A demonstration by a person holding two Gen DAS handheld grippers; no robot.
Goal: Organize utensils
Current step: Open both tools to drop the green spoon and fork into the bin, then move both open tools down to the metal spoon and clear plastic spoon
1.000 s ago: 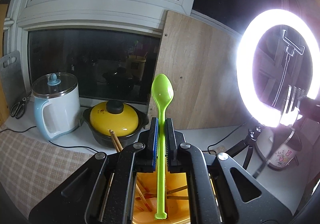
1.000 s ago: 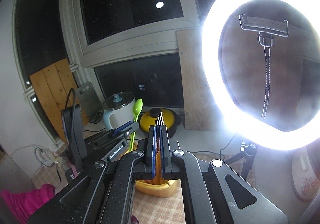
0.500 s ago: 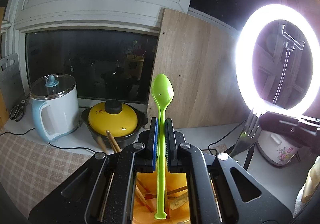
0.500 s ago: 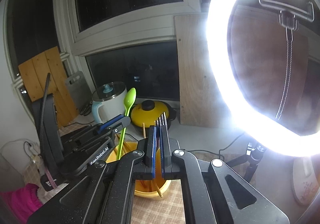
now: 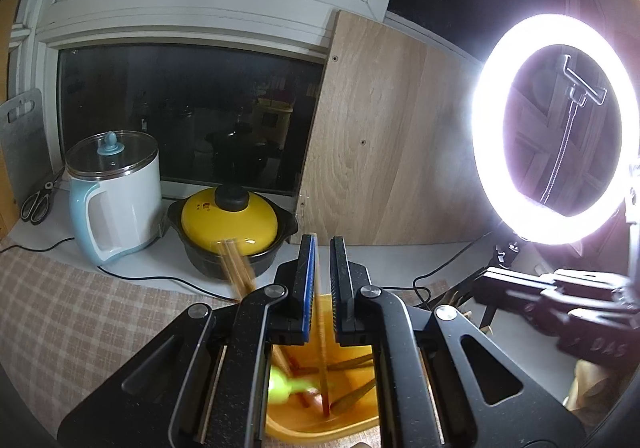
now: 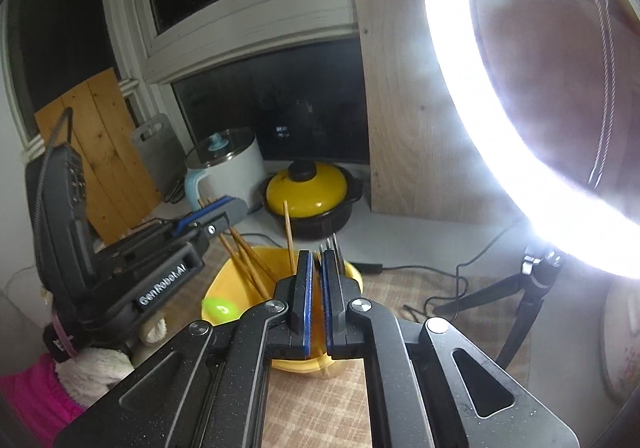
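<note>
A yellow container [image 5: 320, 426] holds several wooden chopsticks [image 5: 236, 268] under my left gripper [image 5: 322, 240]. Its jaws stand slightly apart with nothing between them. The green spoon [image 5: 280, 384] lies blurred inside the container, and its bowl [image 6: 218, 308] shows at the container's [image 6: 224, 280] near left side. My right gripper [image 6: 318, 254] is shut on a metal fork [image 6: 333, 244], tines up, just above the container's right part. The left gripper [image 6: 222, 210] hovers over the container's left rim. From the left wrist, the right gripper [image 5: 560, 300] is a dark blur at the right.
Behind stand a white and blue electric pot [image 5: 116, 200], a black pot with yellow lid [image 5: 230, 220] and a leaning wooden board [image 5: 380, 148]. A ring light [image 5: 552, 128] on a tripod [image 6: 520, 304] glares at the right. Scissors [image 5: 36, 204] lie far left. A checked cloth [image 5: 80, 320] covers the table.
The green spoon has left the left gripper's pads and dropped into the yellow container. The right gripper with the fork has come down closer over the container.
</note>
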